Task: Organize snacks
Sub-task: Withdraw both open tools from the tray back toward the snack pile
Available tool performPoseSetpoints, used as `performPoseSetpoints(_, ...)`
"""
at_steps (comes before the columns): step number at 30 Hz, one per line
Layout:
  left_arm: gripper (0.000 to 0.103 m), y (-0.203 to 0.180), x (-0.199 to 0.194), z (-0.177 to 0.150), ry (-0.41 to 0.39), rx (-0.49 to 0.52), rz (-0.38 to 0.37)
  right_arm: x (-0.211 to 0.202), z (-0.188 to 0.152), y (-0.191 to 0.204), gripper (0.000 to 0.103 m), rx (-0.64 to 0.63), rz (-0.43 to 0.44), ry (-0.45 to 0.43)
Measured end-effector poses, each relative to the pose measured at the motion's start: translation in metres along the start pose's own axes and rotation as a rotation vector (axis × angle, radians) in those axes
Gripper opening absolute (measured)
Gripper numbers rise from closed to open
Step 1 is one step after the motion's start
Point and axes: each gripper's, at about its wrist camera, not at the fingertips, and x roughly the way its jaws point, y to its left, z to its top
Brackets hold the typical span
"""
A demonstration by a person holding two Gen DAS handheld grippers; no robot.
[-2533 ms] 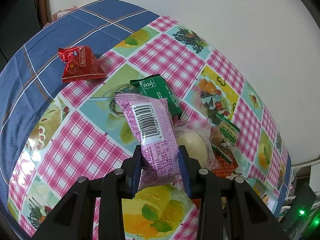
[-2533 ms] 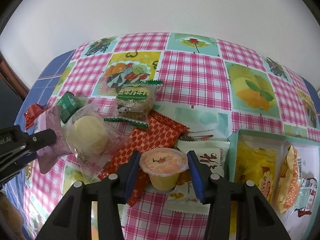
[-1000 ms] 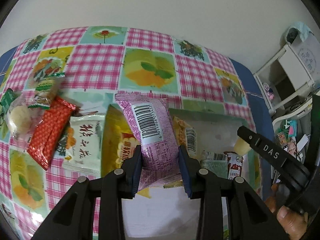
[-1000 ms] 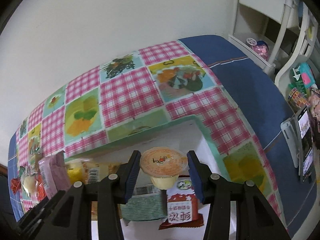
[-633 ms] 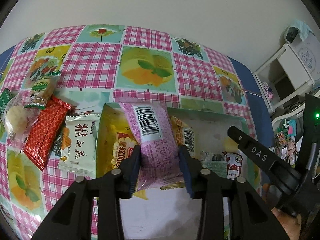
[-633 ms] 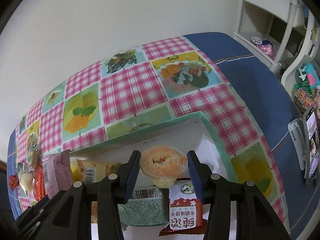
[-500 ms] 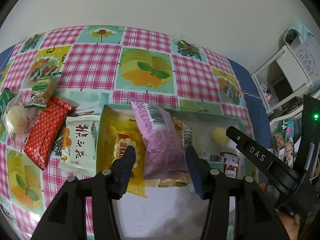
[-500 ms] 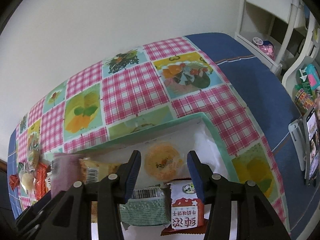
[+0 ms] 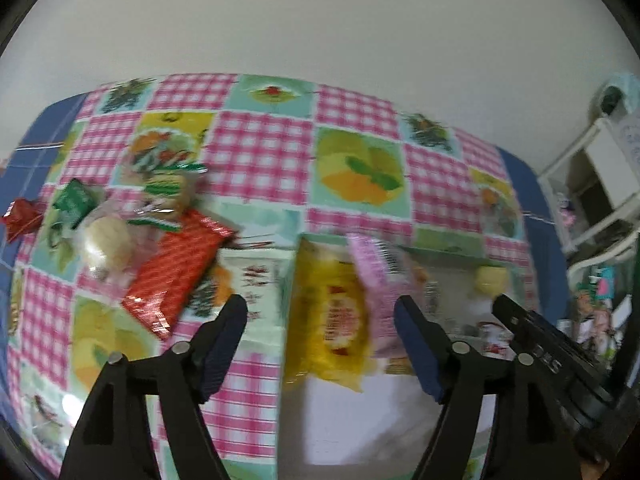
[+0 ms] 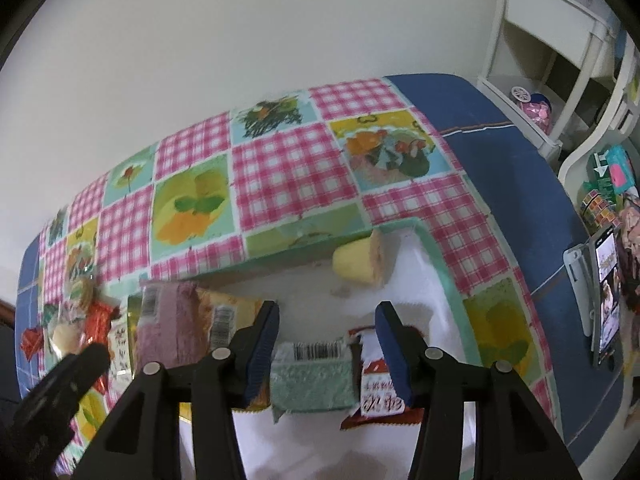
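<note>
The pink snack packet [image 10: 166, 320] lies in the green-rimmed box [image 10: 444, 276], long axis running from the near side toward the far wall, barcode end farthest. The jelly cup [image 10: 358, 262] lies tipped on its side in the box's far corner, lid facing right. Both claws, left claw [image 9: 320, 332] and right claw [image 10: 326, 332], have just been opening and hold nothing. Other snacks sit on the checked desk [image 9: 260, 148].
</note>
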Motion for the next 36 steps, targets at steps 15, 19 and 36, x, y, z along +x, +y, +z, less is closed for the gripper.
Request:
performPoseSetpoints(15,0.1,0.027,-0.01,-0.007,-0.053,-0.031,0.086,-0.008,-0.031,0.022,0.103,-0.047,0.021,-0.001)
performPoseSetpoints(19,0.1,0.036,-0.016,-0.011,-0.062,-0.043,0.095,-0.012,-0.039,0.029,0.103,-0.066,0.017,-0.007)
performPoseSetpoints(36,0.1,0.084,-0.056,-0.015,-0.155,-0.084,0.137,-0.042,-0.071,0.077,0.103,-0.136,0.068,-0.086)
